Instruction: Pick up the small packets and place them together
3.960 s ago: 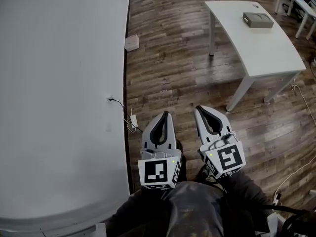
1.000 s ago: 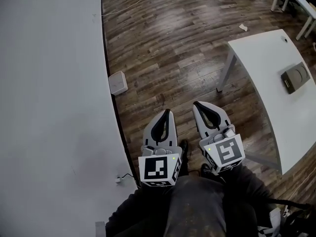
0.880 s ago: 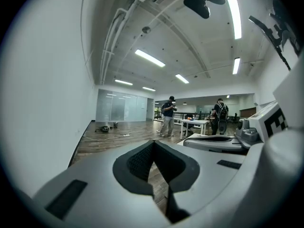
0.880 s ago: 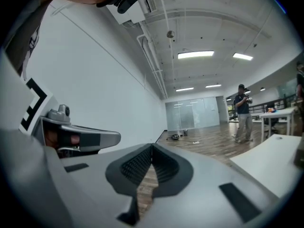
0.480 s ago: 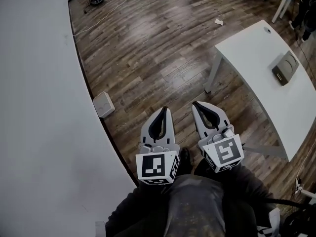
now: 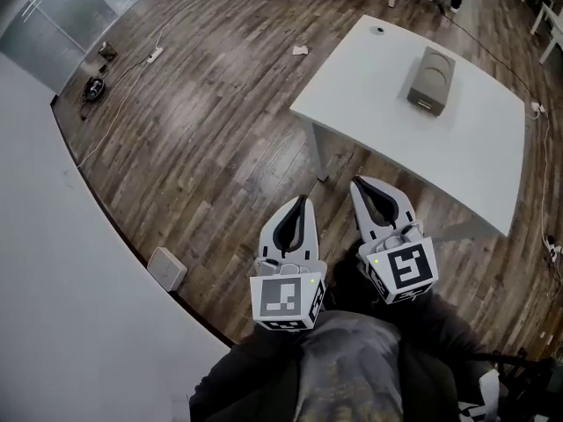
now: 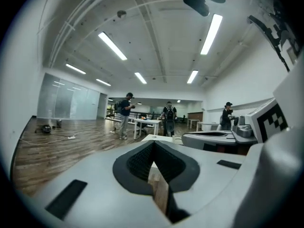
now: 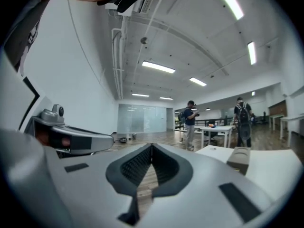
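- The left gripper [image 6: 303, 200] is held low and close to the person's body. Its fingers [image 7: 95, 175] are pressed together at the tips with nothing between them, and only floor shows through the gap behind the tips.
- The right gripper [image 6: 360, 184] sits just beside it, parallel. Its fingers [image 8: 209, 175] are likewise closed and hold nothing.
- Both point roughly level and forward. This reads as a carrying posture, with the tools tucked in and closed because there is nothing yet to grasp.
- A white desk [image 6: 475, 148] lies ahead of the fingertips and off to the right of both pairs. Its near corner is close to the right gripper's tips but not touching them.
- A grey box [image 6: 433, 79] sits on the desk, well beyond the fingertips. It looks too bulky to be one of the packets.
- No small packets show in any view, neither on the visible desk surface, nor on the wooden floor [image 6: 220, 121], nor between the fingers. Where they are cannot be told.
- Judging from this, the task has not started. The packets must be found before the fingers open.
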